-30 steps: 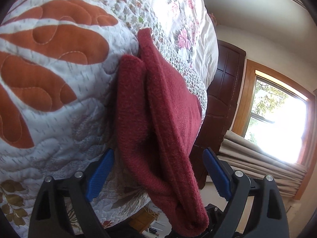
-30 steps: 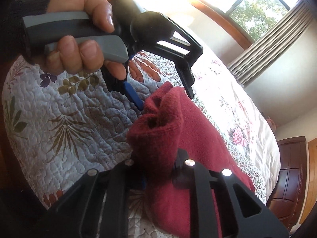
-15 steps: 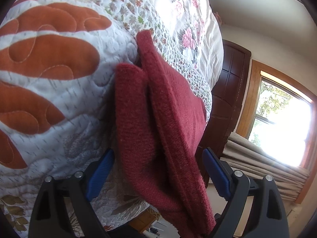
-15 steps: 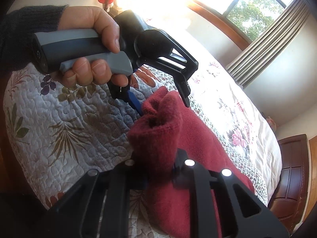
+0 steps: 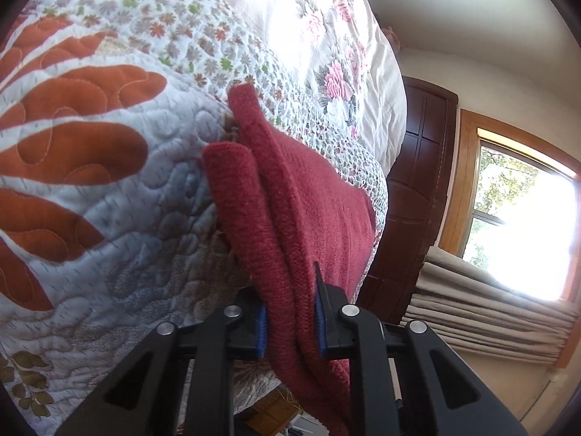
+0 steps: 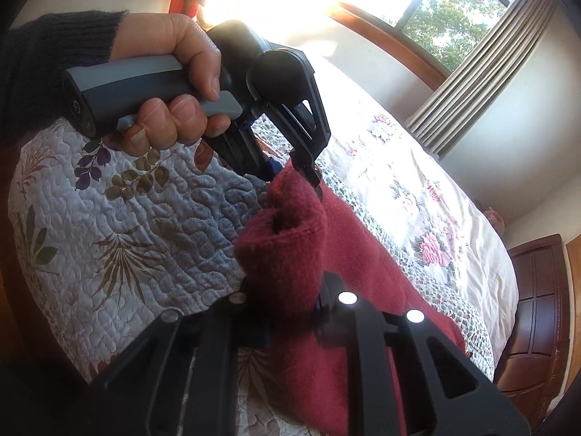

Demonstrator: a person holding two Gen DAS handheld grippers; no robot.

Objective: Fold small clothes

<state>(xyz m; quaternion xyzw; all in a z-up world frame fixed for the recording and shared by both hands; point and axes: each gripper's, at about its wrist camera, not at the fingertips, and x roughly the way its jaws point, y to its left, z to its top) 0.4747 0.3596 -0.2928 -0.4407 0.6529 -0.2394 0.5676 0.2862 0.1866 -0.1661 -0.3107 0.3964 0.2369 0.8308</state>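
A hand (image 6: 170,101) is squeezing the left tongs (image 5: 290,321), which are clamping a bunched edge of the dark red knit garment (image 5: 308,196); the garment is lying on the floral quilted bedspread (image 5: 109,200) of the bed. The right tongs (image 6: 290,312) are pinching another fold.

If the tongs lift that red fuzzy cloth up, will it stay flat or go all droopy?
Probably droopy: the red cloth already curls into soft rolls between the right tongs and the left tongs. It looks thick and fuzzy, so it likely won't slip out. It shouldn't break or roll away on the quilt.
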